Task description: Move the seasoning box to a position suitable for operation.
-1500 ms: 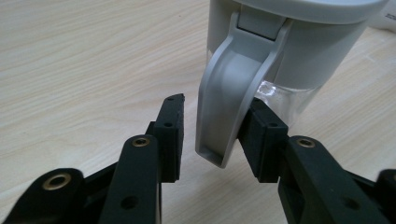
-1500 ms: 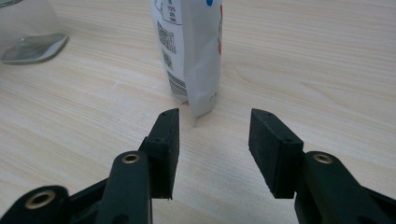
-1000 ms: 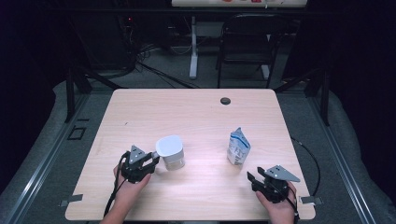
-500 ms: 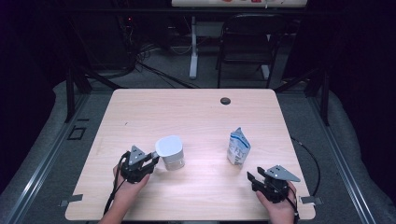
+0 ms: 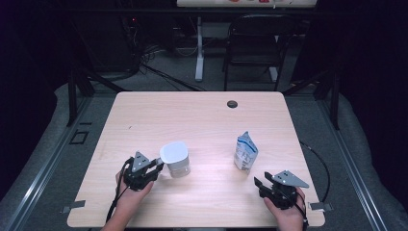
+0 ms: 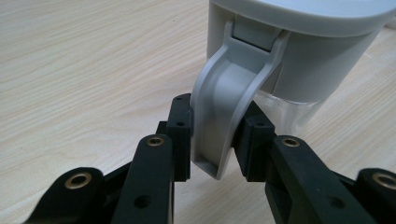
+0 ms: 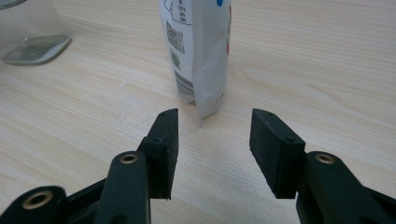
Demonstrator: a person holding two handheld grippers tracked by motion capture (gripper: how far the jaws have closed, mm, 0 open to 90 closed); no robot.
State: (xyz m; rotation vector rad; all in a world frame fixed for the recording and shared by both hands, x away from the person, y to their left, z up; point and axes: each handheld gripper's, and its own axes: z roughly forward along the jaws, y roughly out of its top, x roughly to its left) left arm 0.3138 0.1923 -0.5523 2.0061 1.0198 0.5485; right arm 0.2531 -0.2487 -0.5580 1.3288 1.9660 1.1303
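Now the left tool (image 6: 212,135) pinches the jug's curved grey plastic handle (image 6: 224,112); right tool (image 7: 212,140) gapes wide.

Before you, a pale wood-grain counter (image 5: 202,115) carries a pitcher (image 5: 176,159) with a light grey lid and handle (image 6: 224,112) over a clear body. The pouch (image 5: 246,153) is white with blue print, a dark barcode and small green marks. Both pairs of jaws are matt black with brass-coloured pins.
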